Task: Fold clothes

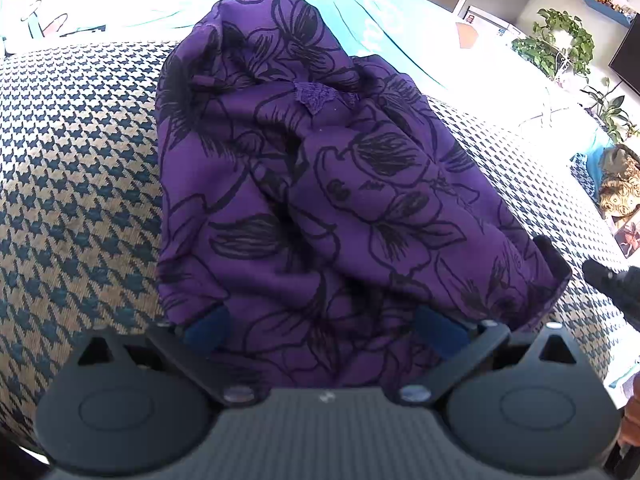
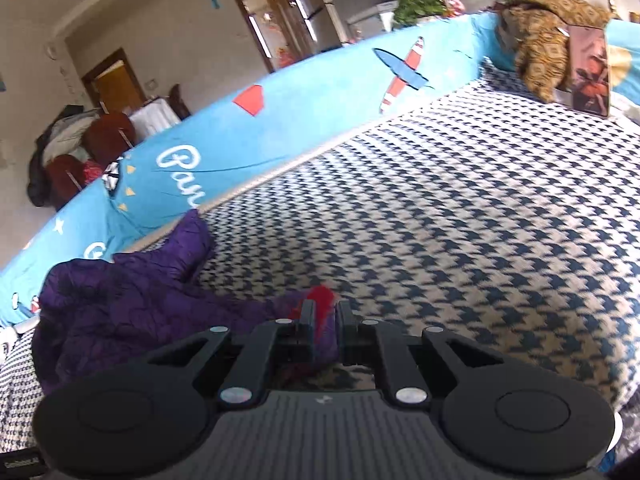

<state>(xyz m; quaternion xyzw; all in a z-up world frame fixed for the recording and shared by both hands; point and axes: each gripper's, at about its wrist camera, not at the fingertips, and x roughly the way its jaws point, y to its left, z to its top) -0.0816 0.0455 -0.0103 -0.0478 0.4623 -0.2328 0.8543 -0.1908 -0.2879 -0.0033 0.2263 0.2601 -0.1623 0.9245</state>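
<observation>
A purple garment with black flower outlines (image 1: 304, 184) lies bunched on the houndstooth blanket (image 1: 76, 184). My left gripper (image 1: 324, 332) is open, its blue-padded fingers (image 1: 208, 326) spread wide at the garment's near edge, with cloth lying between them. In the right wrist view the same garment (image 2: 132, 300) lies at the lower left. My right gripper (image 2: 325, 320) is shut on the garment's corner, the purple cloth pinched between its red-padded fingers (image 2: 308, 316) just above the blanket (image 2: 460, 240). Its black tip shows at the garment's right corner in the left wrist view (image 1: 554, 258).
A light blue sheet with an airplane print (image 2: 280, 120) borders the blanket's far side. A brown patterned cloth (image 2: 544, 48) and a picture box (image 2: 590, 68) sit at the far right corner. Plants (image 1: 560, 40), a fridge and doors stand beyond.
</observation>
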